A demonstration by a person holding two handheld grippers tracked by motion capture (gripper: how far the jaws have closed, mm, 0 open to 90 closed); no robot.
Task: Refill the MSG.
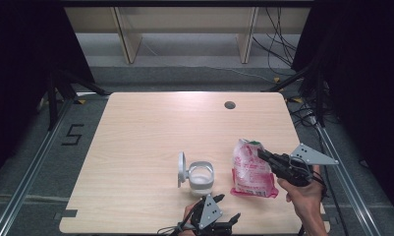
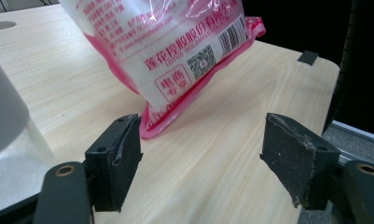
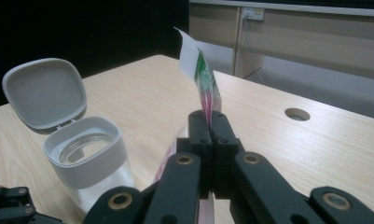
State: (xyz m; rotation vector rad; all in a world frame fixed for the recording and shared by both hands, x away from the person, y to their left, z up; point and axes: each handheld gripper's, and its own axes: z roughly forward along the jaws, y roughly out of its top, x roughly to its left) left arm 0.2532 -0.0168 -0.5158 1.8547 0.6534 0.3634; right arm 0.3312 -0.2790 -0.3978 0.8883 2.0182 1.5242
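Pink bag (image 1: 252, 172) pinched by right gripper (image 1: 261, 154), table edge (image 1: 184, 229) near

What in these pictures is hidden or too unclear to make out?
- High view: the left gripper is cut off by the bottom edge.
- High view: the print on the pink bag is too small to read.
- Left gripper view: the bag's top runs off the upper edge.
- Right gripper view: the bag's lower part hides behind the right gripper.
- Right gripper view: the open-lidded jar shows no clear contents.
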